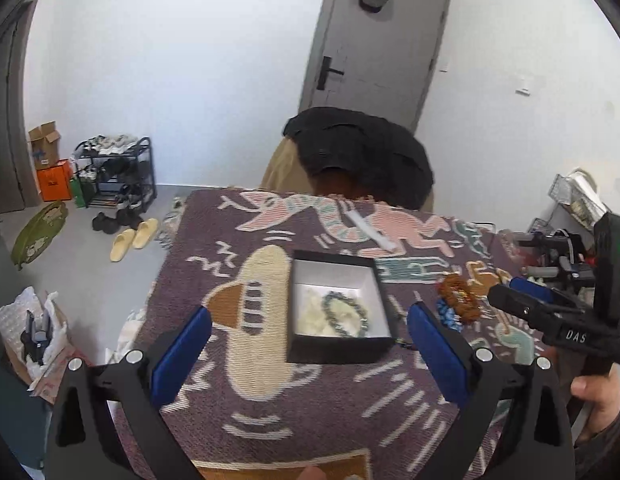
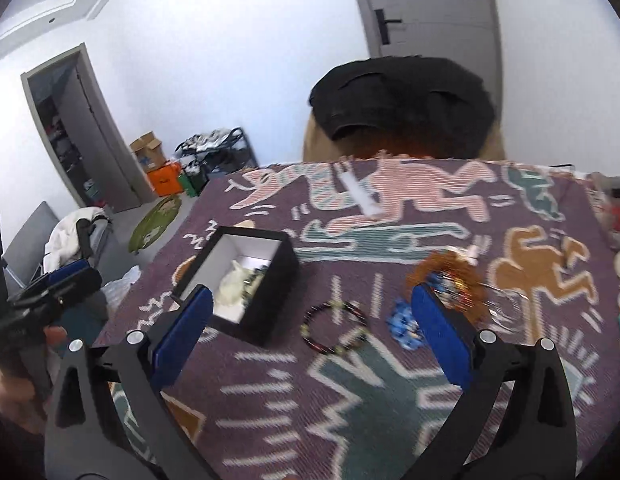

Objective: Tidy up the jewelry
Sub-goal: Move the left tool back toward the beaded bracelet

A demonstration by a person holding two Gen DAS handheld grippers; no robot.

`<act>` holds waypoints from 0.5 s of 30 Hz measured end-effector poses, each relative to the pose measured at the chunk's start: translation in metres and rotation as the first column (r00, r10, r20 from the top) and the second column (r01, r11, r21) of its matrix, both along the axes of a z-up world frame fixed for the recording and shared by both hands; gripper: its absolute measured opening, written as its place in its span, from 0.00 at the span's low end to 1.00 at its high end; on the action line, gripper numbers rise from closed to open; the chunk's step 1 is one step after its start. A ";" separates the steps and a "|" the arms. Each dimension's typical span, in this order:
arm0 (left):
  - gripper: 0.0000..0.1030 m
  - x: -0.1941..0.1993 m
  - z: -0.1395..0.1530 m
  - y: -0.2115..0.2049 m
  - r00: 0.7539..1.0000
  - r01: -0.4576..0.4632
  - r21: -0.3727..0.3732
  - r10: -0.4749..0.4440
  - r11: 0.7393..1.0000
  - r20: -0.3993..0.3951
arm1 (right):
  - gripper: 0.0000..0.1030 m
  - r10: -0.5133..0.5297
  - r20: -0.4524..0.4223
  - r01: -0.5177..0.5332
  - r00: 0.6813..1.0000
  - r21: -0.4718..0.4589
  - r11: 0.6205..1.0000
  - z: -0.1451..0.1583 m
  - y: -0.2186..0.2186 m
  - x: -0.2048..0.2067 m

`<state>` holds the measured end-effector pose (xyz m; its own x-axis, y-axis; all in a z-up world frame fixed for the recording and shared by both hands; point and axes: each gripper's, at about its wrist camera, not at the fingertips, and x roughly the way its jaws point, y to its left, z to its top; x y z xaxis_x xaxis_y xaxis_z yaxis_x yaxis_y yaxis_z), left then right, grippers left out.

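Note:
A black box [image 1: 338,344] with a white lining stands open on the patterned cloth. Inside lie a grey-green bead bracelet [image 1: 345,314] and pale padding. My left gripper [image 1: 310,356] is open, its blue pads either side of the box, above it. My right gripper [image 2: 310,336] is open wide, with nothing held. Below it a dark red bead bracelet [image 2: 336,328] lies on the cloth. The box [image 2: 265,300] sits to its left. A blue bead piece [image 2: 404,326] and an amber bead bracelet [image 2: 446,280] lie to the right. The right gripper [image 1: 526,300] shows at the left view's right edge.
The patterned woven cloth [image 1: 330,408] covers the table. A white strip [image 2: 362,196] lies at its far side, before a chair draped with a black garment [image 1: 362,152]. A shoe rack [image 1: 117,172] and boxes stand on the floor at left. Clutter sits at the table's right end [image 1: 566,256].

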<state>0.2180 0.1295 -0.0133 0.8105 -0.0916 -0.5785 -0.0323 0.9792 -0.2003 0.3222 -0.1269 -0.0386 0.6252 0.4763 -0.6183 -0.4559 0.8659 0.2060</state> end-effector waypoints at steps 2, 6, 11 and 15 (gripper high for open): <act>0.92 -0.002 0.000 -0.009 1.000 0.019 0.005 -0.019 1.000 0.002 | 0.96 -0.016 0.014 0.016 1.000 -0.002 1.000 0.000 -0.014 -0.009; 0.92 -0.003 -0.003 -0.030 0.998 0.061 0.006 -0.061 0.998 -0.009 | 0.96 -0.054 0.030 0.054 0.998 -0.004 0.999 -0.001 -0.040 -0.021; 0.92 -0.005 -0.004 -0.059 0.994 0.110 0.023 -0.110 0.994 -0.009 | 0.96 -0.100 0.058 0.101 0.993 -0.017 0.995 -0.001 -0.065 -0.033; 0.92 -0.002 -0.005 -0.081 0.988 0.154 0.016 -0.154 0.988 -0.012 | 0.96 -0.135 0.045 0.136 0.990 -0.016 0.991 -0.006 -0.085 -0.036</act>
<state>0.2158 0.0489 -0.0184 0.7812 -0.2050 -0.5896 0.1172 0.9759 -0.1840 0.2862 -0.2122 -0.0444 0.7101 0.3735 -0.5969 -0.3420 0.9240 0.1713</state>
